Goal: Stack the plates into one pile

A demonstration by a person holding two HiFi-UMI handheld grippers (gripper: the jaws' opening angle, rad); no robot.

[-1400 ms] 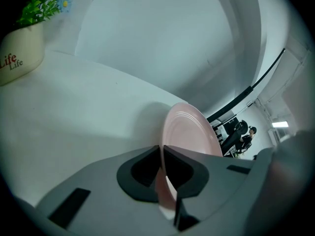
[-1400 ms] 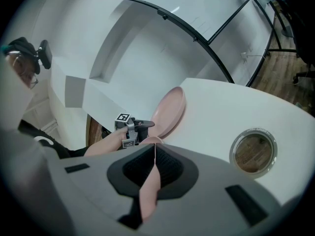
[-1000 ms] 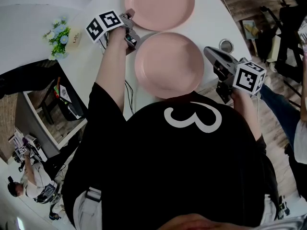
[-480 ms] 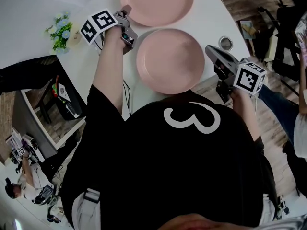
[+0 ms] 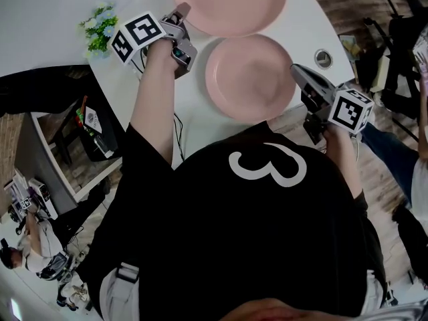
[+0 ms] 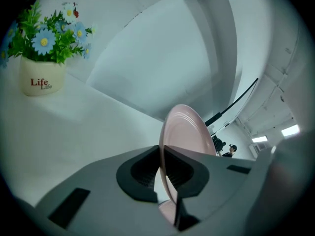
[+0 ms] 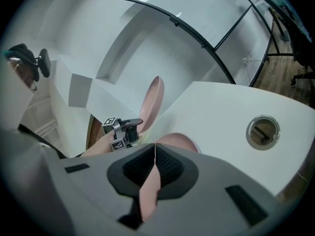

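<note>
Two pink plates are over the white table (image 5: 304,19). My left gripper (image 5: 182,11) is shut on the left rim of the far plate (image 5: 231,2). In the left gripper view that far plate (image 6: 184,132) stands edge-on, pinched between the left gripper (image 6: 161,149) pads. My right gripper (image 5: 295,71) is shut on the right rim of the near plate (image 5: 251,75). In the right gripper view the near plate's rim (image 7: 149,193) runs through the right gripper (image 7: 155,147). Beyond it show the far plate (image 7: 152,102) and the left gripper (image 7: 122,128).
A small flower pot (image 5: 100,29) (image 6: 42,77) stands at the table's left end. A round cable hole (image 5: 324,57) (image 7: 263,131) sits near the table's right edge. Chairs and people are on the floor around the table.
Both plates and both grippers have shifted slightly right and up in the head view. Each gripper still grips its plate's rim as before.
</note>
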